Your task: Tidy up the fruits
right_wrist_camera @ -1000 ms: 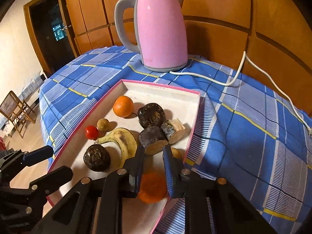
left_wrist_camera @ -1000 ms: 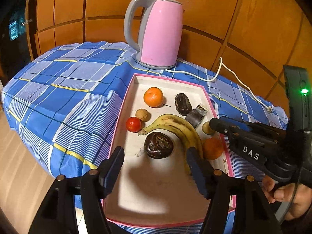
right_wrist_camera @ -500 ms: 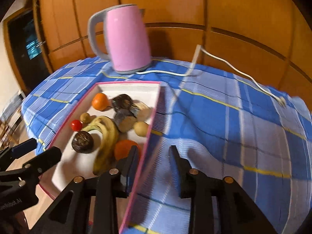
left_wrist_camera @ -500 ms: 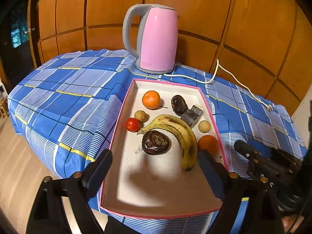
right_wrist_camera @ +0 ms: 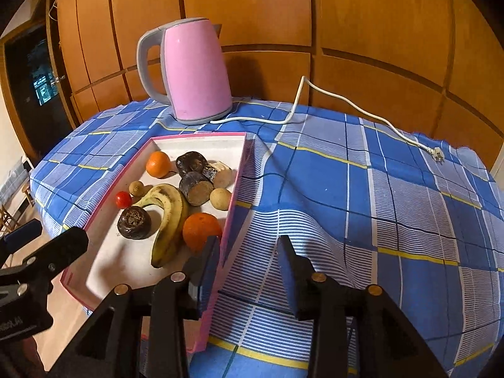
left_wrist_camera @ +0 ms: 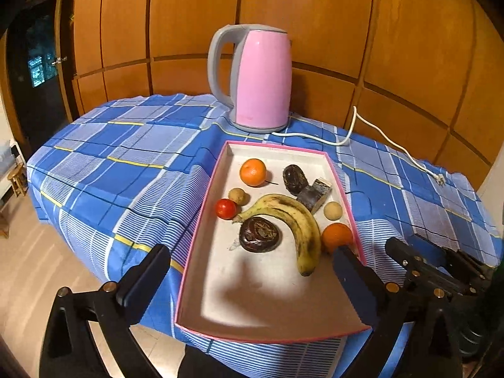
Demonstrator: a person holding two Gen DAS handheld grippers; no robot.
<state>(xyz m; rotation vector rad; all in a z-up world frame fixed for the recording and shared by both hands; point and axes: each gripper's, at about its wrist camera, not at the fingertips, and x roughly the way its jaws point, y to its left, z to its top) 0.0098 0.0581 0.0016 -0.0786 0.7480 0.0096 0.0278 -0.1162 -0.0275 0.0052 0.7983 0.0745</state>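
Fruits all in pink-edged tray (left_wrist_camera: 201, 220) on counter (left_wrist_camera: 119, 163), near its front edge, kettle (left_wrist_camera: 261, 78) behind.

Banana (left_wrist_camera: 293, 220): soft, light, bruises easily; long axis runs from tray's left side toward front right, stem left, tip toward front; grip mid-body across curve.

Near orange (left_wrist_camera: 337, 236) by right rim: round, firm, may roll.

Left gripper (left_wrist_camera: 249, 277) fingers just spread fully wide, empty, over tray's bare front.

Right gripper (right_wrist_camera: 249, 271) fingers just parted slightly, empty, straddling tray's right rim.
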